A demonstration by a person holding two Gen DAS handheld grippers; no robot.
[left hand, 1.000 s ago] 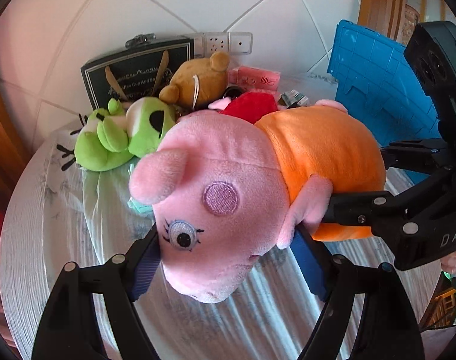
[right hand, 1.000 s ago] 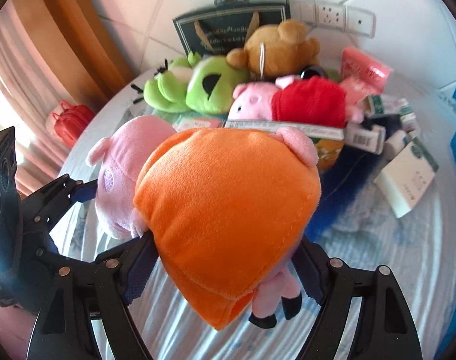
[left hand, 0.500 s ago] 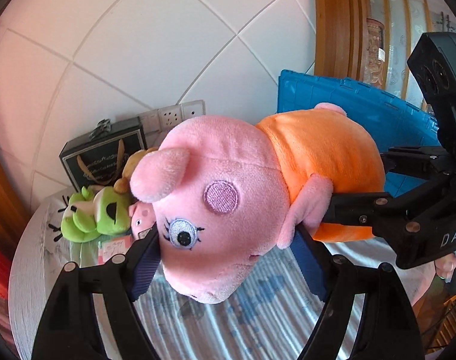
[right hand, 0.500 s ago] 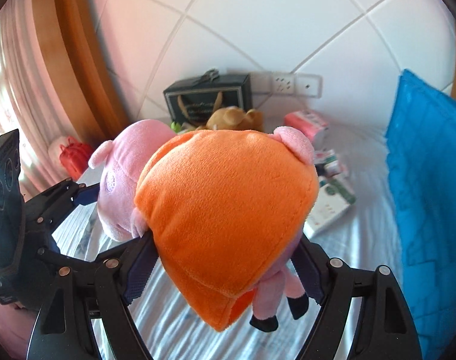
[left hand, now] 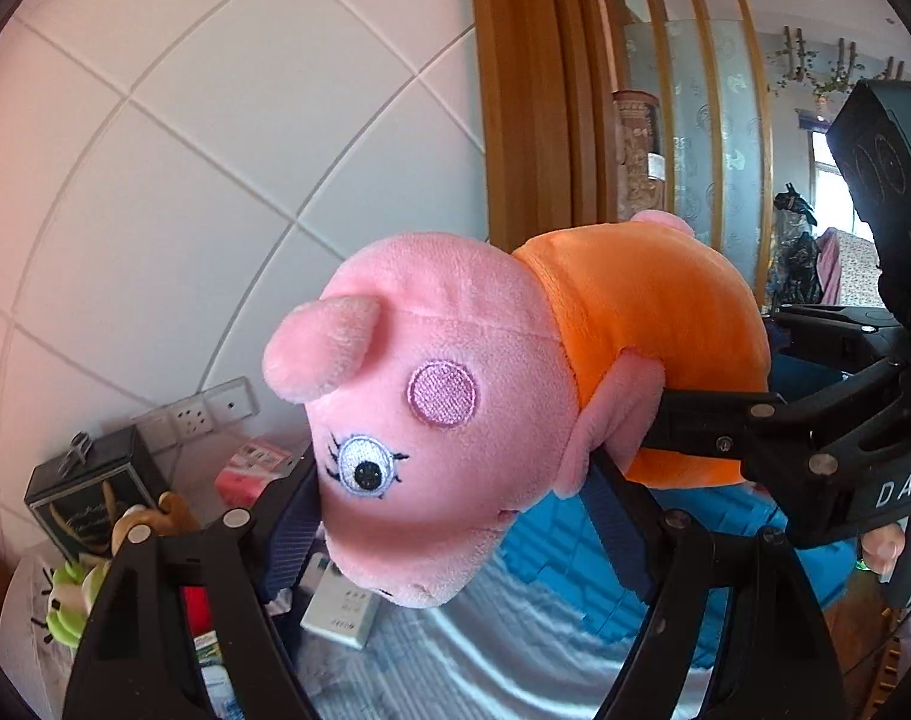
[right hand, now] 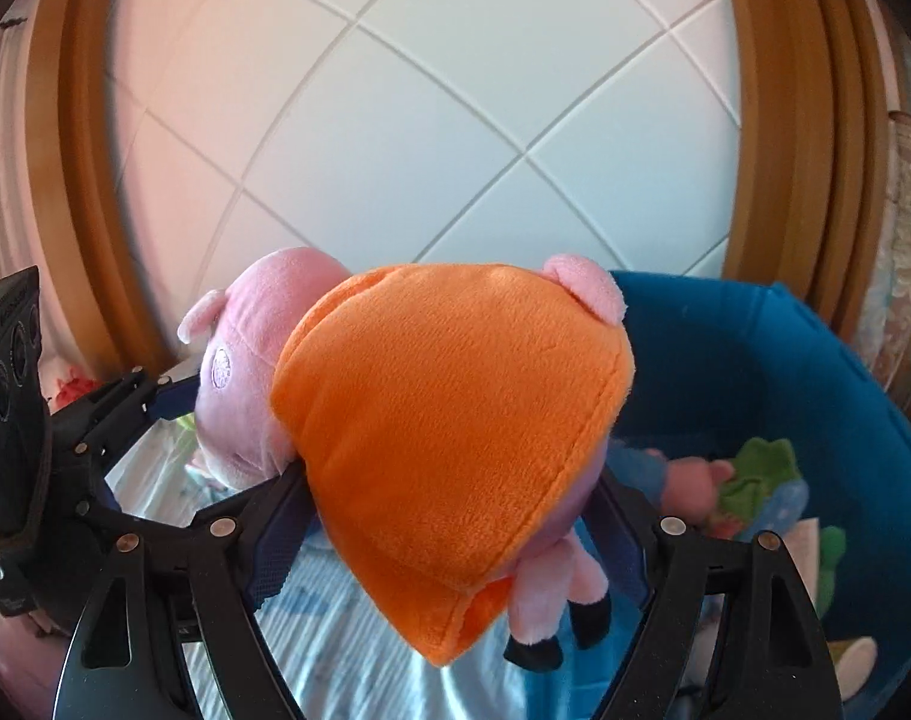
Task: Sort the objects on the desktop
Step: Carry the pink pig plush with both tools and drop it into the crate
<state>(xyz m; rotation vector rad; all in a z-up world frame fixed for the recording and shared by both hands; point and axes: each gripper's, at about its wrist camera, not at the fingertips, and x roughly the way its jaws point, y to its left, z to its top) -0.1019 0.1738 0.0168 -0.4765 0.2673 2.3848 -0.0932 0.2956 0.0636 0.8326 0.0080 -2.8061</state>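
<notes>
A pink pig plush point(left hand: 449, 420) in an orange dress point(right hand: 449, 438) is held in the air between both grippers. My left gripper point(left hand: 455, 516) is shut on its head. My right gripper point(right hand: 455, 516) is shut on its orange body; it also shows in the left wrist view point(left hand: 815, 438) at the right. The left gripper shows in the right wrist view point(right hand: 65, 438) at the left. A blue bin point(right hand: 815, 372) stands at the right and holds several plush toys point(right hand: 749, 480); the pig hangs beside its left rim.
On the striped tablecloth point(left hand: 485, 660) to the left lie a black gift box point(left hand: 89, 498), a green plush point(left hand: 65, 600), a pink packet point(left hand: 251, 468) and a white box point(left hand: 341, 606). A tiled wall with sockets point(left hand: 209, 414) and a wooden frame point(left hand: 527, 90) stand behind.
Both grippers have lifted the pig plush higher and carried it to the right, toward the blue bin. The pile of toys has dropped to the lower left of view.
</notes>
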